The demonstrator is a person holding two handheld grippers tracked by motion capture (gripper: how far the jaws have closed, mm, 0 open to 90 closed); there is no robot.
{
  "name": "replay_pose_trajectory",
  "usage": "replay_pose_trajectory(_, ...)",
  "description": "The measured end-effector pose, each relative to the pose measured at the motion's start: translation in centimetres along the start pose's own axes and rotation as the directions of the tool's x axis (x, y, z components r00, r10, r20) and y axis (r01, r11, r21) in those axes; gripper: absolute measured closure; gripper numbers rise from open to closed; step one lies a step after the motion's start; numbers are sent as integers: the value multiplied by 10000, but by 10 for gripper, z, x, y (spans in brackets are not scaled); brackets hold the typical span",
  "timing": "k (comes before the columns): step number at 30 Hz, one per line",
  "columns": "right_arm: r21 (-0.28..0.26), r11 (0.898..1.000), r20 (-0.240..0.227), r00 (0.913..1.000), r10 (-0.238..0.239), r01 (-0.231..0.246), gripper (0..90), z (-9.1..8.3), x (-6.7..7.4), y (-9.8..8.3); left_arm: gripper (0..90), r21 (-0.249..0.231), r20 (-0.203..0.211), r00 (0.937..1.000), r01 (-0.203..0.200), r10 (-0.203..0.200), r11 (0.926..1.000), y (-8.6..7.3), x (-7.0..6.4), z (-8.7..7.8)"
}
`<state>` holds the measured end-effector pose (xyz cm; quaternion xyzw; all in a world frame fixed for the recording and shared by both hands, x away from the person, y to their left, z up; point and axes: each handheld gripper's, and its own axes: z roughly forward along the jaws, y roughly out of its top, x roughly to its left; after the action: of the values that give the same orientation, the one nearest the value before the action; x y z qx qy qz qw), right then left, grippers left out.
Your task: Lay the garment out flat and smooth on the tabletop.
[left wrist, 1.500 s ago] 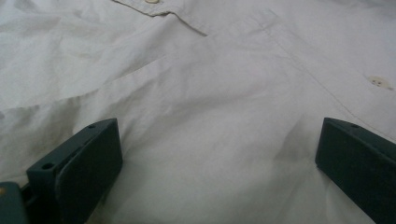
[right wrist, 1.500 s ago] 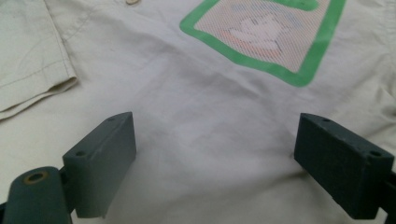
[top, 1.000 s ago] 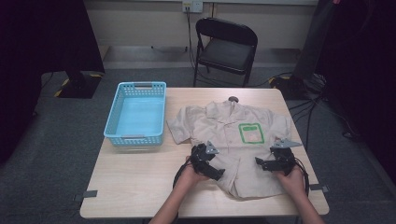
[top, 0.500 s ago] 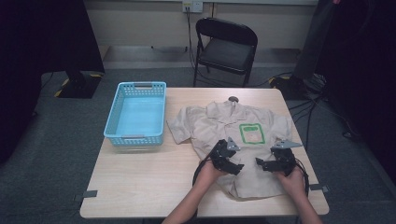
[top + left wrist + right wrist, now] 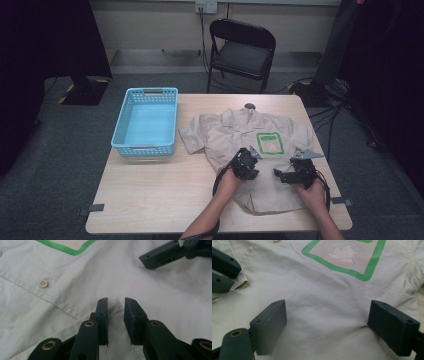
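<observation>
shirt (image 5: 250, 150), beige and short-sleeved with a green-framed mesh patch (image 5: 270, 142) on its chest, was laid flat on the table (image 5: 150, 200), just beside the blue basket (image 5: 146, 122) that stood at the table's far left part. both grippers were set on the lower half of the shirt, below the patch.

the left gripper (image 5: 116, 315) was seen with its jaws nearly together; they had just been closing, and a narrow gap was left between them. a small ridge of shirt cloth was raised in that gap, next to the button placket and below a pale button (image 5: 43, 283). whether the pads already pressed on the cloth could not be told, since the contact was covered by the jaws themselves.

the right gripper (image 5: 327, 327) was held with its jaws spread wide, both tips laid on the shirt cloth below the patch, with smooth cloth between them and nothing clamped.

in the high view both grippers were small and dark, and their jaws could hardly be made out. the shirt's lower hem was partly covered by the person's hands.
</observation>
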<state>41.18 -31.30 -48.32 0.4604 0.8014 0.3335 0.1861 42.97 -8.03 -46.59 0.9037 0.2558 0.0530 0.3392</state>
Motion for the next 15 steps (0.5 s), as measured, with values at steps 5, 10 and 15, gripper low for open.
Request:
replay_pose_trajectory(5,0,10000,22,10000,29,-29,147,0,0,0,862,77,-59,10000,-10,11,10000,0,2,-1)
replay_pose_trajectory(10,2,10000,32,10000,37,-37,146,0,0,0,900,39,-67,9998,-175,175,9998,-1,2,-2)
replay_pose_trajectory(15,2,10000,51,10000,57,-57,146,0,1,0,900,54,-140,9994,-307,308,9995,0,1,-2)
